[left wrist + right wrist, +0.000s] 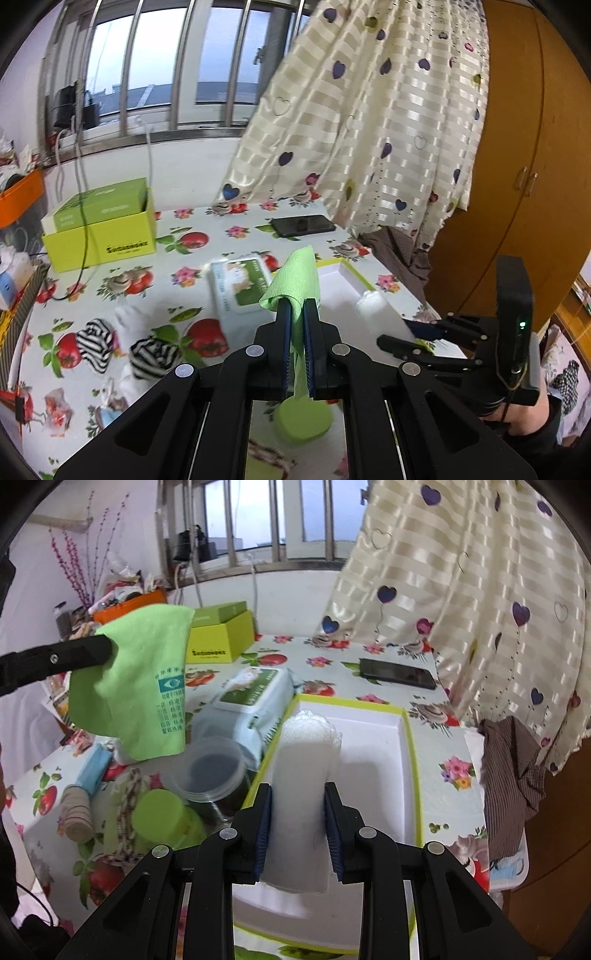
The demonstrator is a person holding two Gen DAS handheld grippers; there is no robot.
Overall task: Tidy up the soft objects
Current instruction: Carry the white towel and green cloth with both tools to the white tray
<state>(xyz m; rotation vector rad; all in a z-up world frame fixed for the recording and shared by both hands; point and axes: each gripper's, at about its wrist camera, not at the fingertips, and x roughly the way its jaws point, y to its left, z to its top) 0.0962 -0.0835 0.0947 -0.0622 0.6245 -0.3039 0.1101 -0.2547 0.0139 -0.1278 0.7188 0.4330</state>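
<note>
My left gripper (298,308) is shut on a light green cloth (297,275), which sticks up above the pads and hangs down below them. In the right wrist view the same green cloth (136,686) with printed text dangles from the left gripper's fingers (59,655) at the left, over the table. My right gripper (298,799) is shut on a white rolled soft towel (304,768), held over the near left part of a white tray with a green rim (408,734). The right gripper (402,332) shows to the right of the left one, above that tray (345,271).
On the fruit-print tablecloth lie a wet-wipes pack (255,692), a clear jar (210,771), a green-capped bottle (162,819), striped socks (98,343), a phone (397,674) and a green box (221,635). A brown striped cloth (511,782) hangs at the right edge below the curtain.
</note>
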